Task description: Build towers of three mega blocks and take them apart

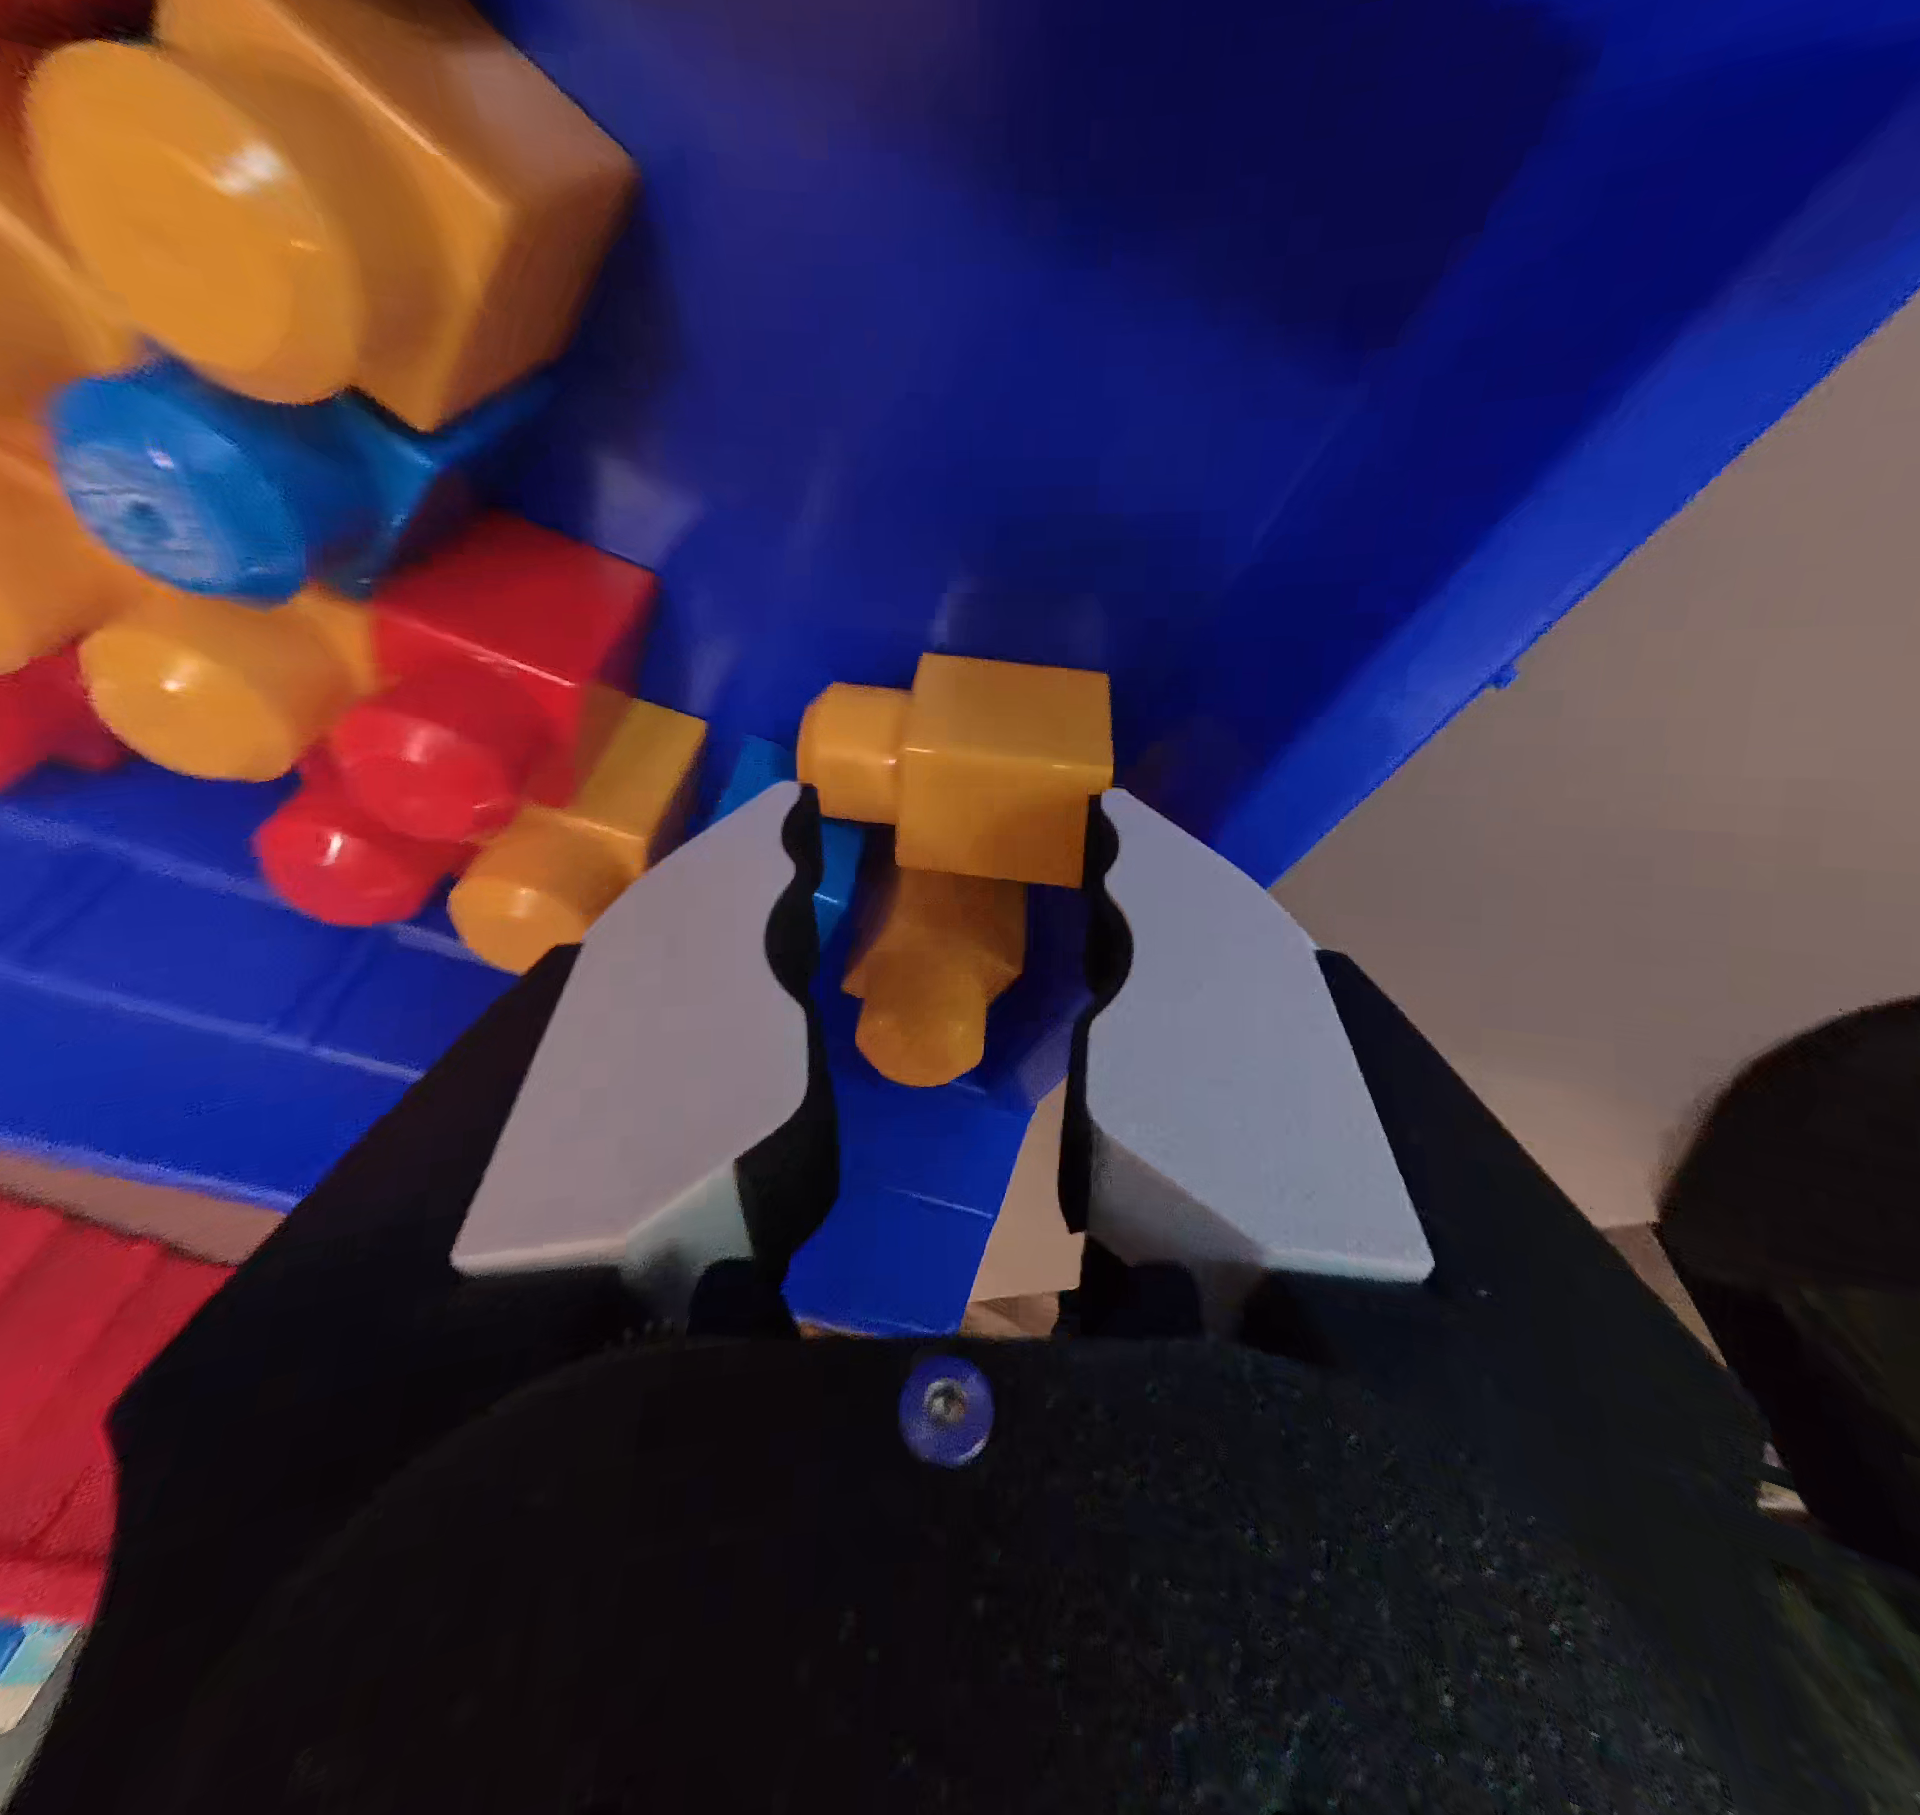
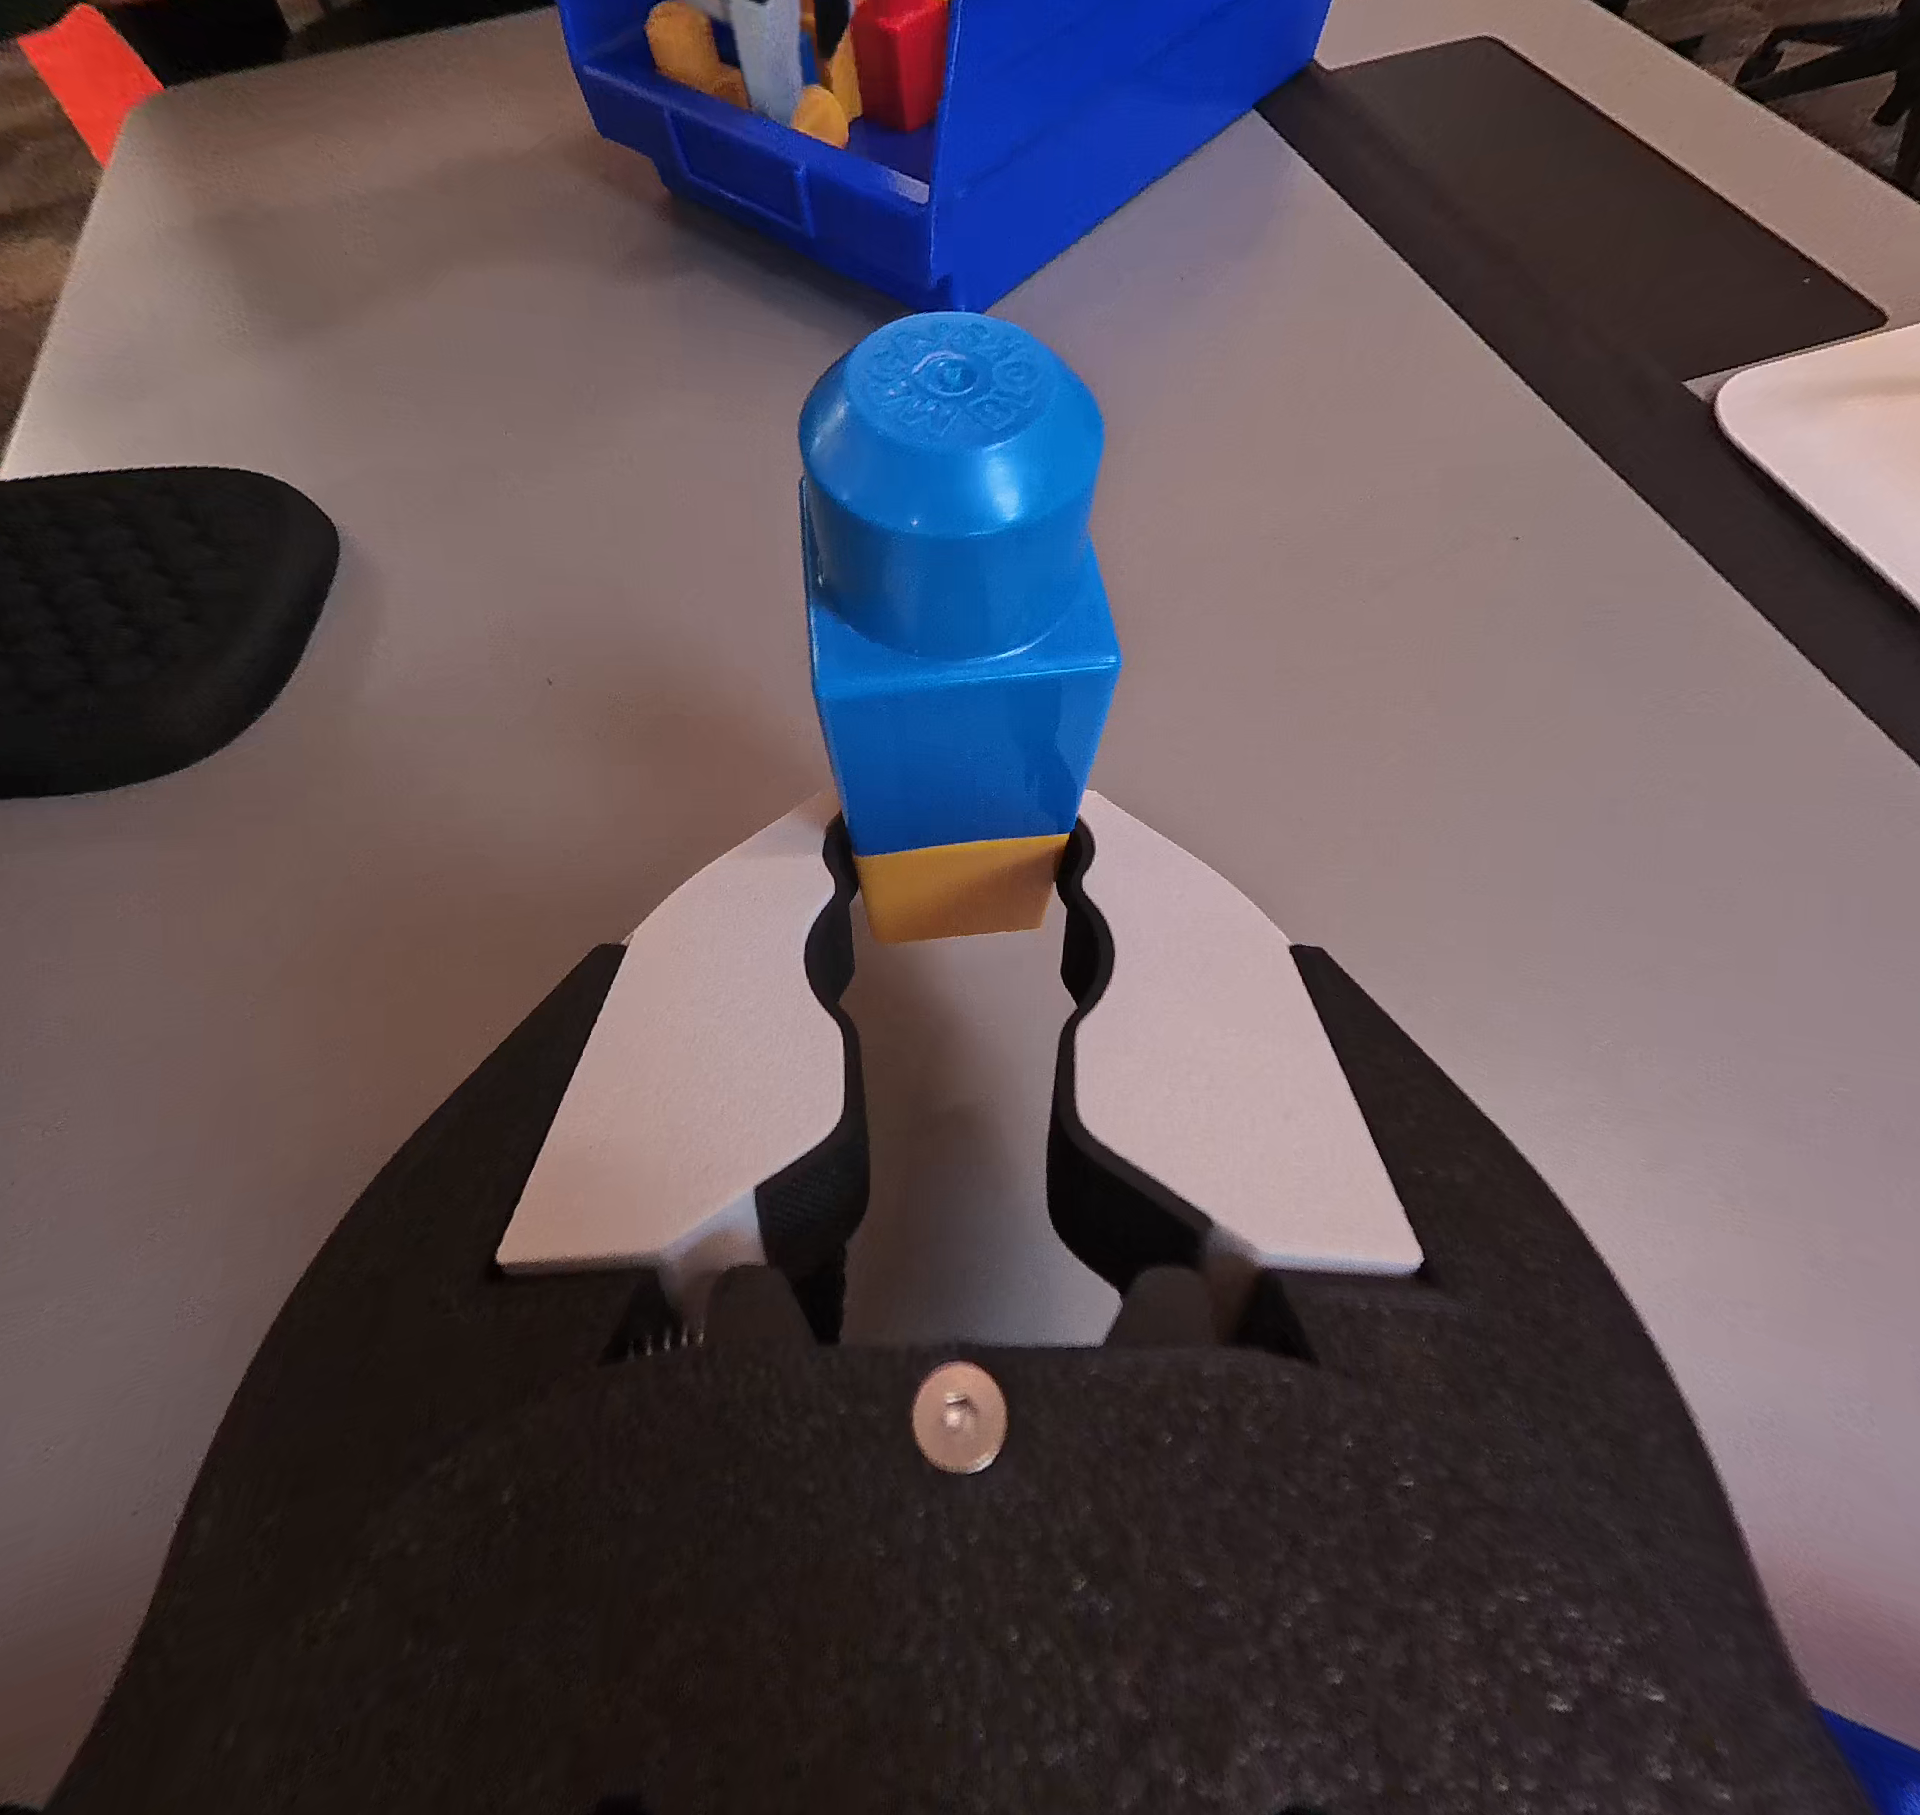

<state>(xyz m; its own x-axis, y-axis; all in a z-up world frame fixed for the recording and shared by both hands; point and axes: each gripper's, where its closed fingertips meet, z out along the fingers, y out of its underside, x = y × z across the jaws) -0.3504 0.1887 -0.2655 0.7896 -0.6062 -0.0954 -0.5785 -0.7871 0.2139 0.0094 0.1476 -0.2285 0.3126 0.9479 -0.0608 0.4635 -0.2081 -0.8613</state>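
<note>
In the left wrist view we see our left gripper (image 1: 951, 809) reaching into the blue bin (image 1: 1039, 259), its fingers pinching an orange block (image 1: 997, 778) by the square body at the tips. That block lies on its side, long axis across the frame, its round stud pointing left. Just below it, between the fingers, a second orange block (image 1: 925, 976) points its stud back toward the camera; we cannot tell whether the two are joined. To the left, blurred, lies a heap of loose blocks: a large orange block (image 1: 343, 165), a blue stud (image 1: 177, 498) and a red block (image 1: 499, 664), most studs facing the camera. In the right wrist view our right gripper (image 2: 956, 882) hovers over the grey surface (image 2: 468, 415), fingers closed on a yellow block (image 2: 951, 892) whose sides touch both black pads. A blue block (image 2: 956, 622) sits stacked on it, so the pair's long axis runs upright in the frame, stud end pointing away from the fingers toward the bin (image 2: 1091, 103) at the far end. The left gripper (image 2: 769, 20) dips into that bin among upright blocks. A black pad (image 2: 125, 622) lies on the left.
</note>
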